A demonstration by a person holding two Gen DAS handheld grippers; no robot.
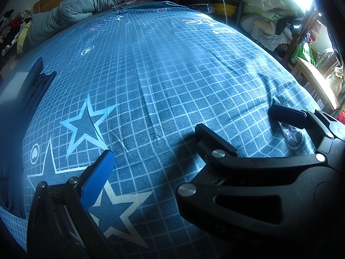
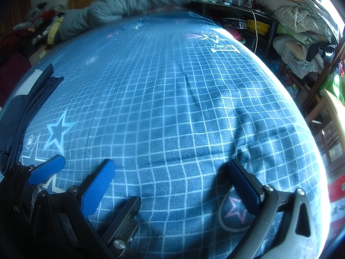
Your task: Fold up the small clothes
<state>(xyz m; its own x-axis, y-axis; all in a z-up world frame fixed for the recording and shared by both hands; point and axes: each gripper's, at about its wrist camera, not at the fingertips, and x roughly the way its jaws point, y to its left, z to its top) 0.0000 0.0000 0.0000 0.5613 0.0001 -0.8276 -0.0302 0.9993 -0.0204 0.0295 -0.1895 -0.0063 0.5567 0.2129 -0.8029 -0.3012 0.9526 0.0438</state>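
A dark navy garment (image 1: 36,86) with a white patch lies stretched along the left edge of the bed, also in the right wrist view (image 2: 28,101). Neither gripper touches it. My left gripper (image 1: 168,164) is open and empty over the blue grid sheet (image 1: 172,75); only its left blue pad (image 1: 99,179) shows. My right gripper (image 1: 235,118) sits close on its right, overlapping it and hiding its other finger. In the right wrist view my right gripper (image 2: 170,161) is open with bare sheet (image 2: 172,97) between its fingers. One left gripper pad (image 2: 46,169) shows beside it.
A rolled grey quilt (image 1: 97,0) (image 2: 129,2) lies across the head of the bed. Cluttered shelves with piled bedding (image 2: 297,21) and a wooden chair (image 2: 327,112) stand along the right side. Toys and clothes (image 2: 43,19) crowd the far left.
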